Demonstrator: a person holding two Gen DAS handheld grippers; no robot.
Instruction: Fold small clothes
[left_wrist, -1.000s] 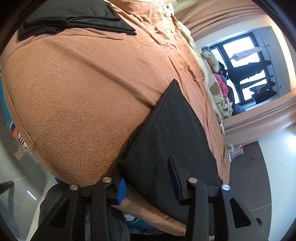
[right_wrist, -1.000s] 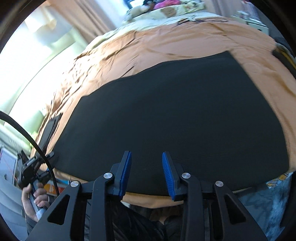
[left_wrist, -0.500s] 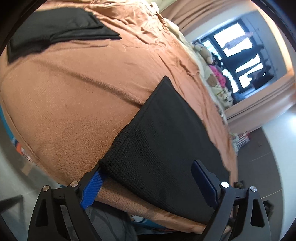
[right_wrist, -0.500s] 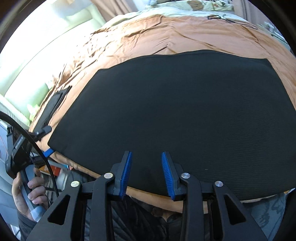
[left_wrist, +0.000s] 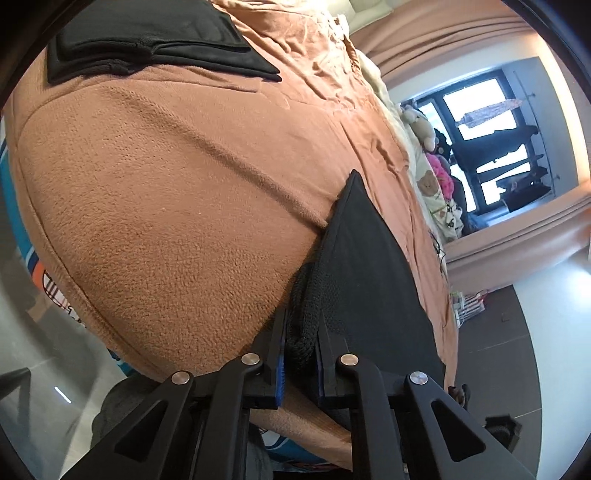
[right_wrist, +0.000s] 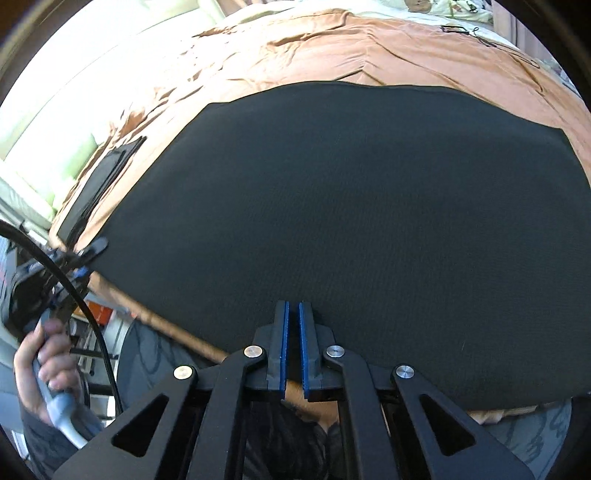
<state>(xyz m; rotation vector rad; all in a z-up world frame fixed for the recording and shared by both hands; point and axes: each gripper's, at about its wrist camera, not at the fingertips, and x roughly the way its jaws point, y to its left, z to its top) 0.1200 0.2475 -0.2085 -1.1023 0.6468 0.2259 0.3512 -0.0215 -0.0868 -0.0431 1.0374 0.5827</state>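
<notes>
A black garment (left_wrist: 369, 288) (right_wrist: 351, 221) lies spread flat on the orange-brown blanket (left_wrist: 166, 221) near the bed's front edge. My left gripper (left_wrist: 301, 332) is closing, and its pads press on the bunched near-left corner of the garment. The right wrist view shows that same left gripper (right_wrist: 86, 254) at the garment's left corner, with a hand (right_wrist: 44, 365) on its handle. My right gripper (right_wrist: 291, 317) is closing at the middle of the garment's near edge. Its blue pads are almost together with thin dark cloth between them.
A stack of folded black clothes (left_wrist: 147, 40) (right_wrist: 99, 192) lies farther up the blanket to the left. Stuffed toys (left_wrist: 424, 125) sit at the bed's far end by a window (left_wrist: 487, 144). A black cable (right_wrist: 85, 306) hangs at the left. Dark floor (left_wrist: 517, 350) lies beyond the bed's right side.
The left jaws opened wide around the garment's corner, then closed on it and bunched the cloth. The right gripper moved along to the garment's near edge, and its jaws came together.
</notes>
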